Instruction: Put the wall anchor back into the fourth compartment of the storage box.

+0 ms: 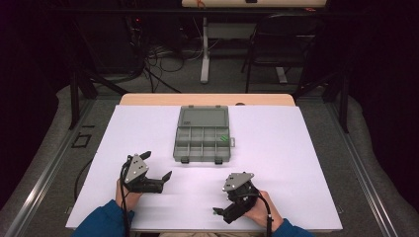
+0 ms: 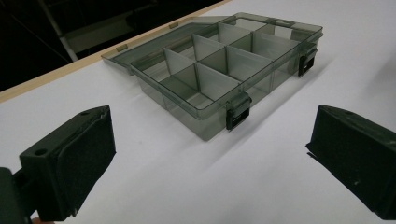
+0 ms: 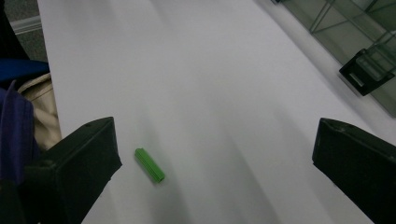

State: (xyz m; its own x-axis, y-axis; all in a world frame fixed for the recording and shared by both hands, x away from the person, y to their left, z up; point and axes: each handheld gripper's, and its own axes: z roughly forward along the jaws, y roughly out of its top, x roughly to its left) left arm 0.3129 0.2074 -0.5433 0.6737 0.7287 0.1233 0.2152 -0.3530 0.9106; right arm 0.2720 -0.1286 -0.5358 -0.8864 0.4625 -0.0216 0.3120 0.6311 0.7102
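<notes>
A smoky clear compartment box point(image 1: 202, 137) lies open in the middle of the white table, its lid point(image 1: 203, 116) folded back flat. A few small green pieces point(image 1: 225, 139) rest in one right-hand compartment. My left gripper point(image 1: 158, 165) is open and empty, a short way in front of the box's left corner; the box point(image 2: 219, 70) sits beyond its jaws point(image 2: 210, 163). My right gripper point(image 1: 222, 198) is open near the front edge, pointing left. A small green plug point(image 3: 149, 164) lies on the table between its jaws point(image 3: 215, 168), close to the left one, untouched; the same green plug point(image 1: 216, 212) shows in the high view.
White table sheet point(image 1: 296, 163) covers a wooden top, with bare room on both sides of the box. The box's black front latch point(image 3: 366, 70) lies to the right gripper's far right. A chair point(image 1: 281, 44) and desk legs stand beyond the table.
</notes>
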